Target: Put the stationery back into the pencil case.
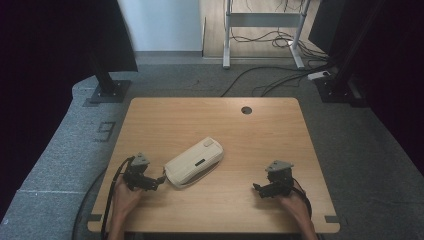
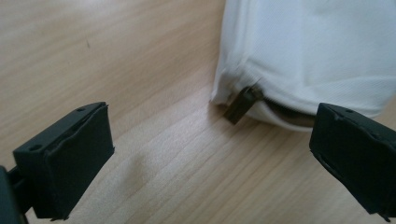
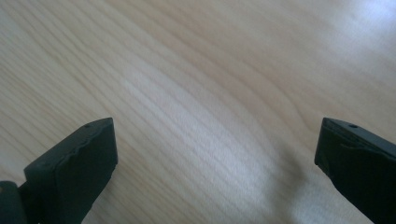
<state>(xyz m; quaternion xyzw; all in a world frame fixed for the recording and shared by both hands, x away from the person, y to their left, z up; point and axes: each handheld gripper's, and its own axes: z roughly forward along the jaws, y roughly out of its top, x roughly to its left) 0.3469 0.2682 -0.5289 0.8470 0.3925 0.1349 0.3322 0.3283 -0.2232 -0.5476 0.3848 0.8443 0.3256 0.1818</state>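
Observation:
A cream fabric pouch [image 1: 194, 161] lies slantwise in the middle of the wooden table [image 1: 210, 120]. Its near end [image 2: 317, 51] carries a small brown zipper pull [image 2: 240, 105] resting on the wood. My left gripper [image 1: 159, 181] is low at that end, open, its jaws wide apart and the pull a short way ahead between them, untouched. My right gripper [image 1: 258, 189] hovers low over bare wood [image 3: 210, 107] to the right of the pouch, open with nothing between its jaws.
A round cable hole [image 1: 246, 110] sits near the table's far edge. Beyond the table are grey carpet, black stand bases [image 1: 107, 90], a metal frame [image 1: 262, 30] and loose cables [image 1: 280, 75].

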